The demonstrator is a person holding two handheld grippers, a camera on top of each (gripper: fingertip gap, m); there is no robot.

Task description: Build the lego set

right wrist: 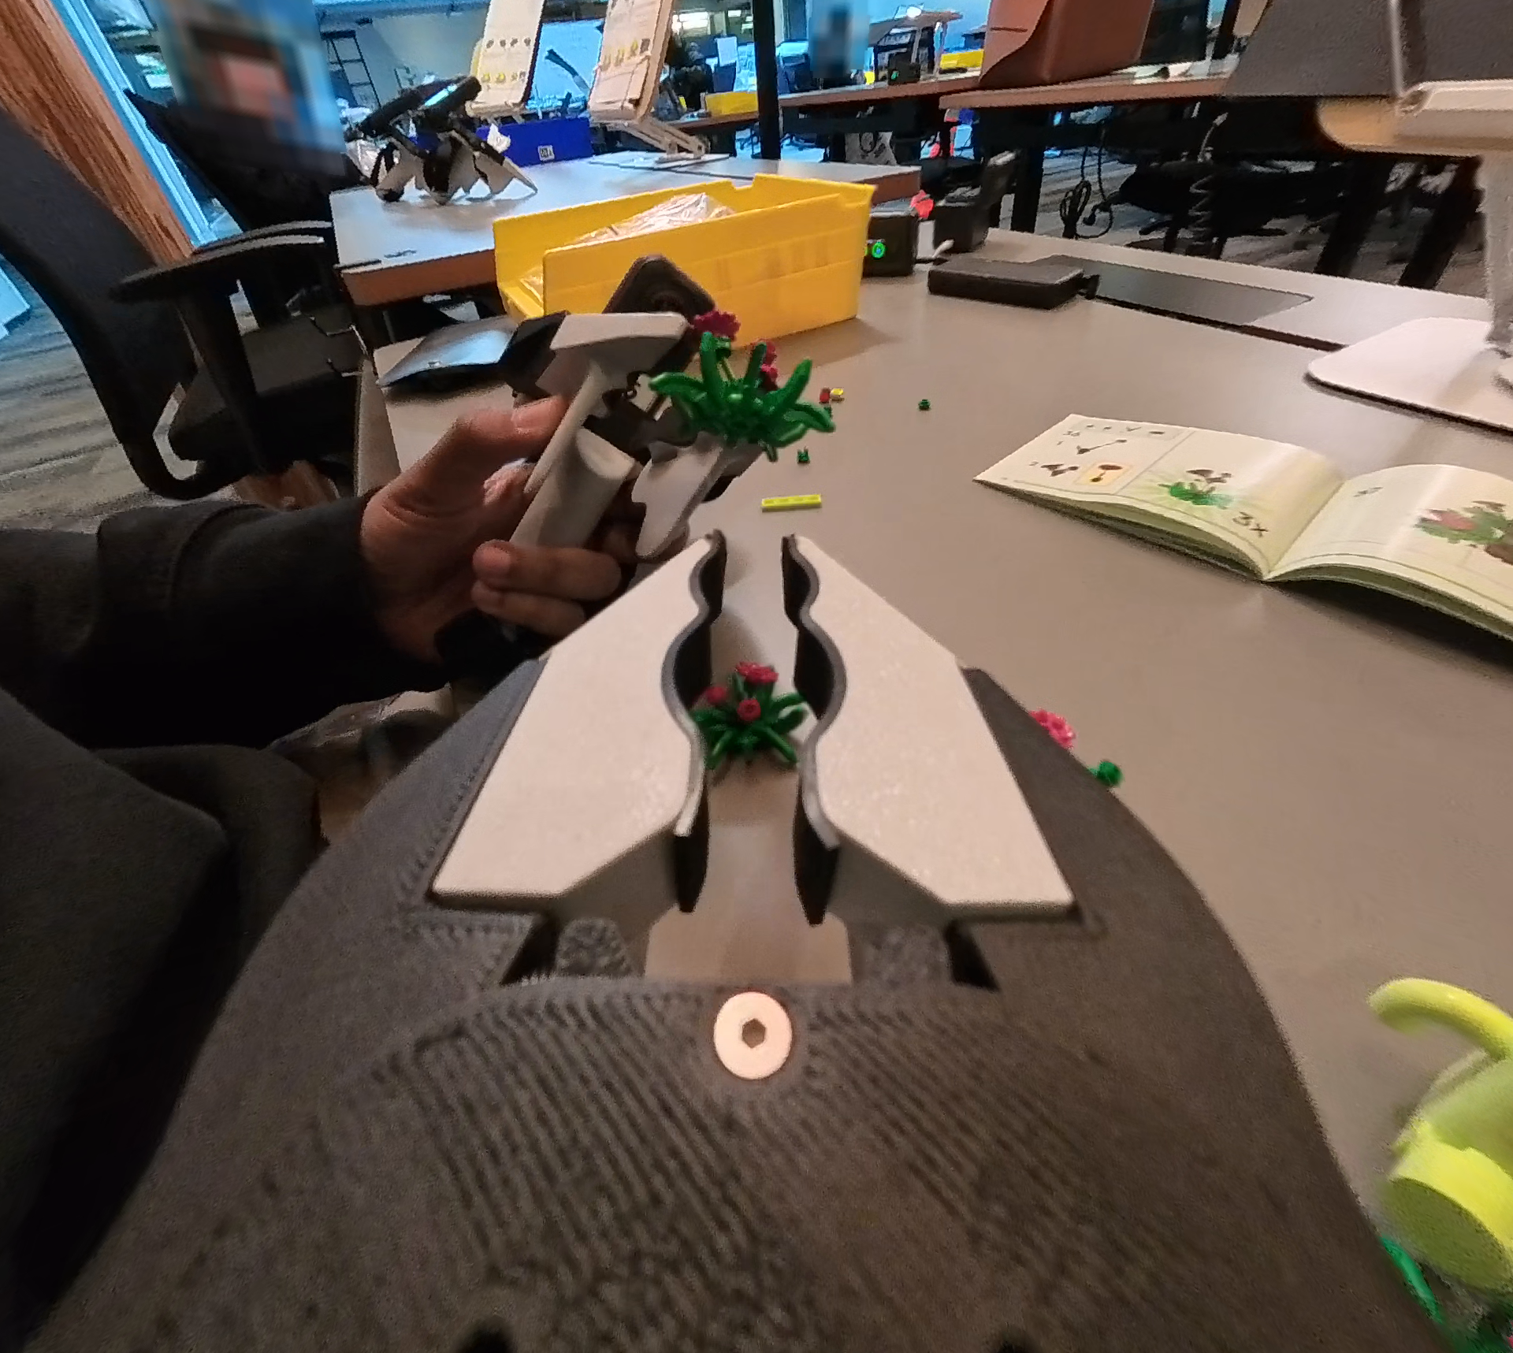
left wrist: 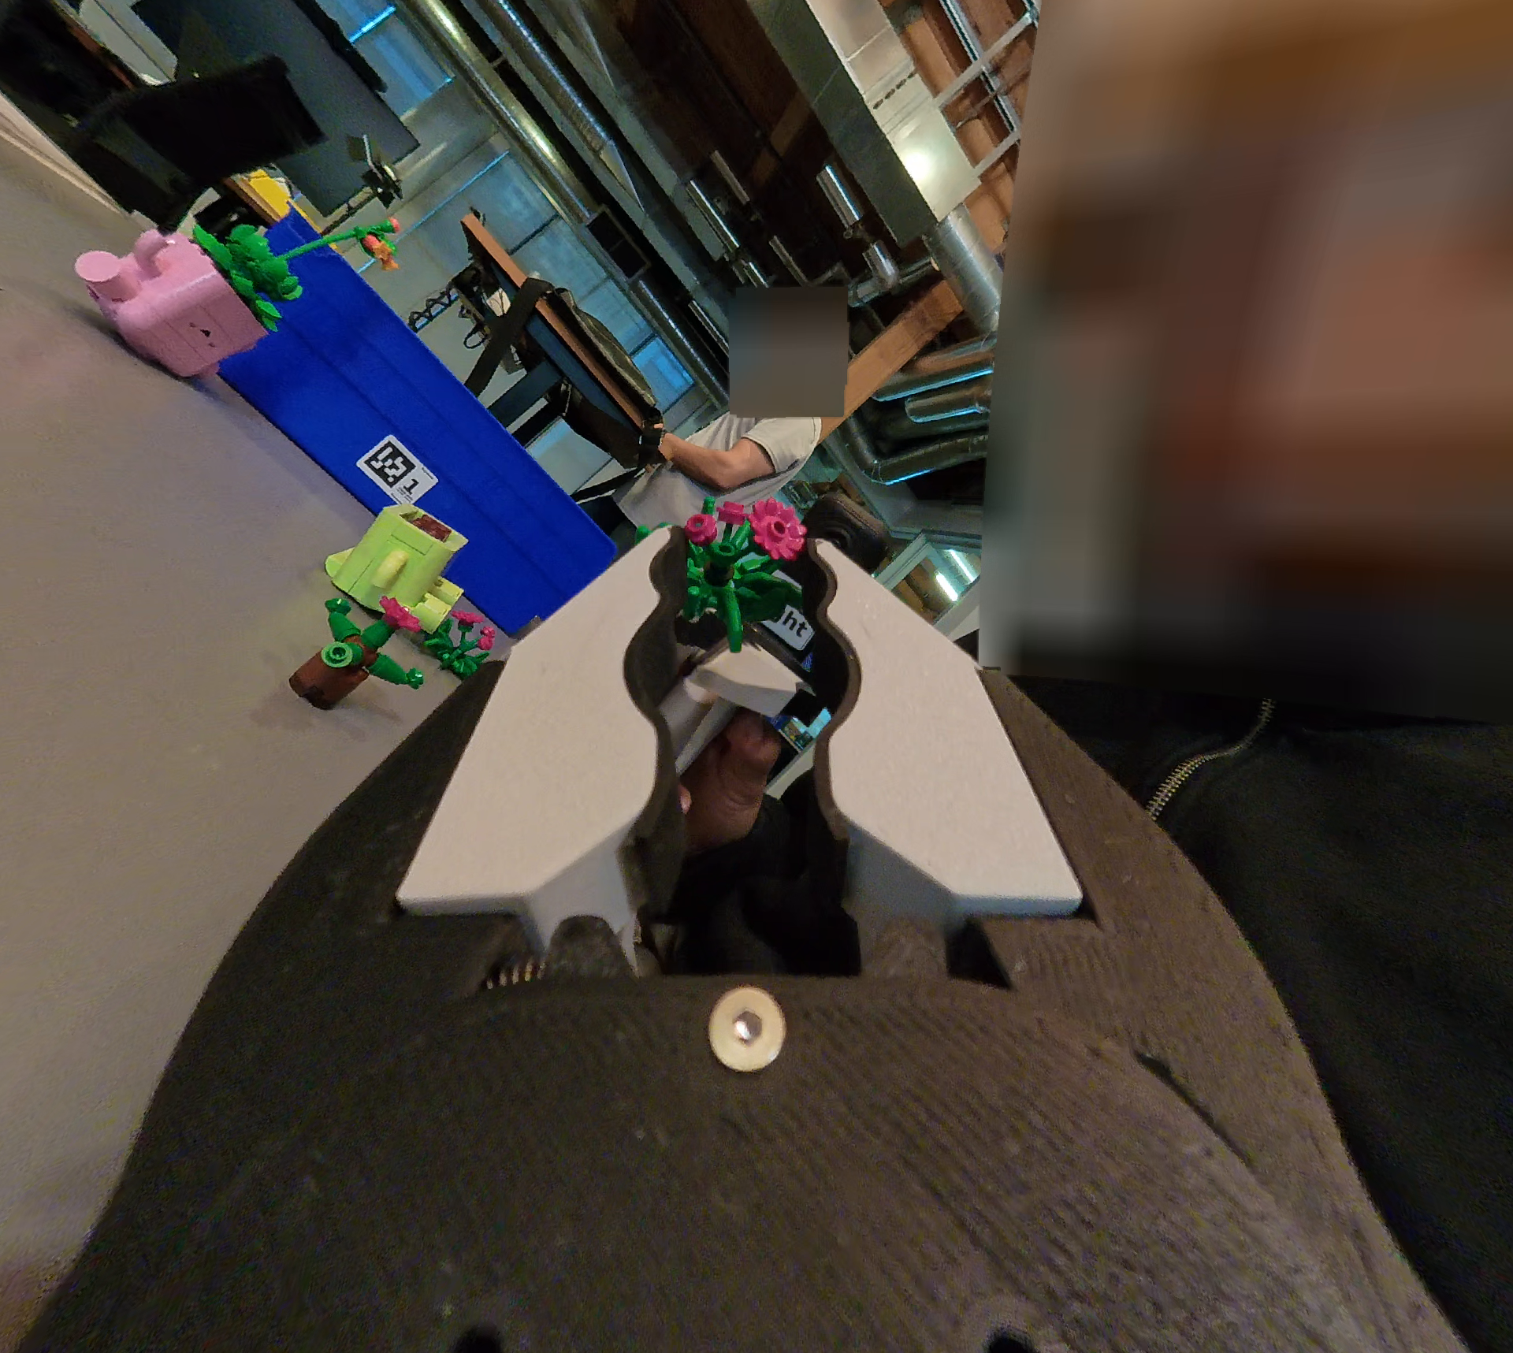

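Note:
My left gripper is shut on a green lego flower cluster with pink blooms and holds it up in the air. In the right wrist view the same gripper shows in a person's hand, holding the cluster above the grey table. My right gripper is open and empty, just above the table. A second green flower cluster lies on the table, seen through the gap between its fingers.
An open instruction booklet lies to the right, and a yellow bin stands behind. A yellow flat piece and small loose bits lie around. A lime watering can, brown stem, pink pot and blue bin stand at the left. Spacing between my two grippers at the tips: around 4 centimetres.

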